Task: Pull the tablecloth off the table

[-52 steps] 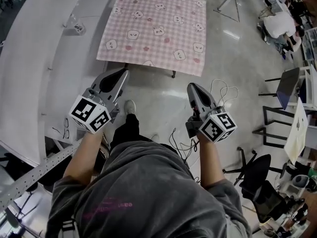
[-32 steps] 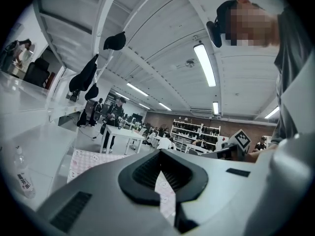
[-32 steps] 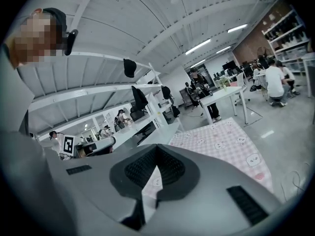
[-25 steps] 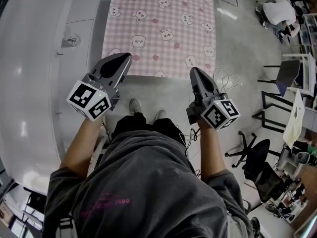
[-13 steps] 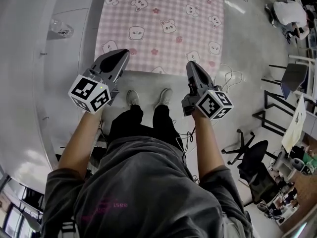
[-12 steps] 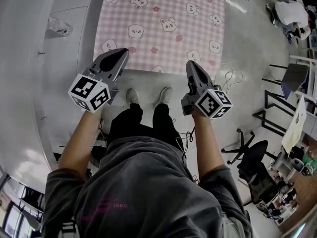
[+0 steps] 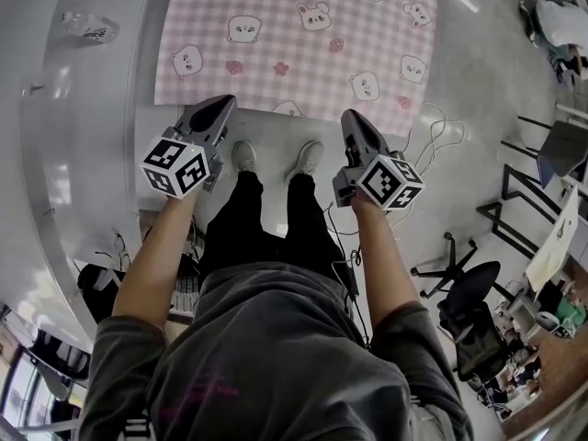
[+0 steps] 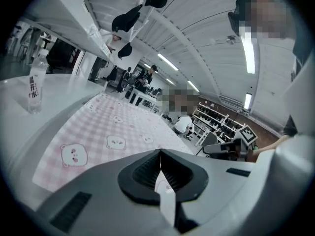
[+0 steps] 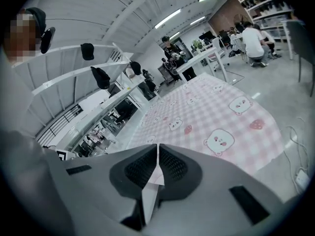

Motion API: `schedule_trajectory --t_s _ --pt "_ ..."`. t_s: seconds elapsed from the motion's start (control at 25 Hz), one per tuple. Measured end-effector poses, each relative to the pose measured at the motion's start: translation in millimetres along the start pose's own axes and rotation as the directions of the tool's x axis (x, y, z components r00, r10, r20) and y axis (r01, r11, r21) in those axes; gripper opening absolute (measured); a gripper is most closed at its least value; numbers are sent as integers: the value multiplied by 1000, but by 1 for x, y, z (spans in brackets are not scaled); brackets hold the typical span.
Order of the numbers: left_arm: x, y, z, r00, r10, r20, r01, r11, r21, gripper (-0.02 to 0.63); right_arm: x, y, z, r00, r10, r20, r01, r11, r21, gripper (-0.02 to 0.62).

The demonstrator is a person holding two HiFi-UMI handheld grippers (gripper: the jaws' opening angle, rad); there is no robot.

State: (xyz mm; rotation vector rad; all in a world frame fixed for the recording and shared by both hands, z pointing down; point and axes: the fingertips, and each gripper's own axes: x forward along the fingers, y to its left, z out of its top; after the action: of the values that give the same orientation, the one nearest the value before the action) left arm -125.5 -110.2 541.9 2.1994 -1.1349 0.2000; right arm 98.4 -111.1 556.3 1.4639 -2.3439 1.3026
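The pink checked tablecloth (image 7: 303,35) with bear prints covers the table ahead of me, and its near edge hangs just past my feet. My left gripper (image 7: 219,107) is shut and empty, its tip at the cloth's near edge toward the left corner. My right gripper (image 7: 352,118) is also shut and empty, at the near edge toward the right. In the left gripper view the jaws (image 8: 160,154) meet above the tablecloth (image 8: 113,132). The right gripper view shows shut jaws (image 9: 157,149) over the tablecloth (image 9: 216,117). Whether either tip touches the cloth I cannot tell.
A water bottle (image 7: 87,28) stands on the long white table (image 7: 55,154) at the left, seen too as the bottle (image 8: 35,85). Cables (image 7: 432,141) lie on the floor at the right. An office chair (image 7: 469,292) and black frames (image 7: 542,154) stand further right.
Both grippers have come down and closer to the cloth's near edge. The person has stepped up to the table. Both pairs of jaws stayed shut.
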Motion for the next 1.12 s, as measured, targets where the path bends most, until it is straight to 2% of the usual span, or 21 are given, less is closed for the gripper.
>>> schedule_trajectory --t_s 0.16,0.32,0.48,0.68,0.76,0.84,0.96,1.12 --pt "5 13 -34 999 41 -22 -42 997 -61 8 7 -18 -26 999 -6 -32 8 999 50 -4" --pt "12 24 -66 998 43 -42 -48 988 -144 44 11 -44 -57 998 -38 -58 45 990 133 -3" --pt "19 40 -99 995 50 -82 -64 982 -180 60 17 -66 -85 996 -65 -66 77 977 200 -3" --pt "25 54 -127 992 58 -112 -83 971 -225 78 20 -83 -103 996 -60 -70 76 967 244 12" --pt "27 61 -135 992 65 -111 -93 958 -269 83 23 -88 -108 997 -42 -65 59 955 289 50" --pt "29 68 -145 992 66 -103 -96 941 -324 98 26 -94 -115 998 -28 -51 44 939 340 58" --pt "34 74 -157 995 50 -87 -81 913 -401 132 31 -102 -122 1000 2 -25 8 914 407 119" --pt "43 76 -160 998 21 -52 -42 886 -462 170 39 -104 -124 997 71 -6 -61 898 435 189"
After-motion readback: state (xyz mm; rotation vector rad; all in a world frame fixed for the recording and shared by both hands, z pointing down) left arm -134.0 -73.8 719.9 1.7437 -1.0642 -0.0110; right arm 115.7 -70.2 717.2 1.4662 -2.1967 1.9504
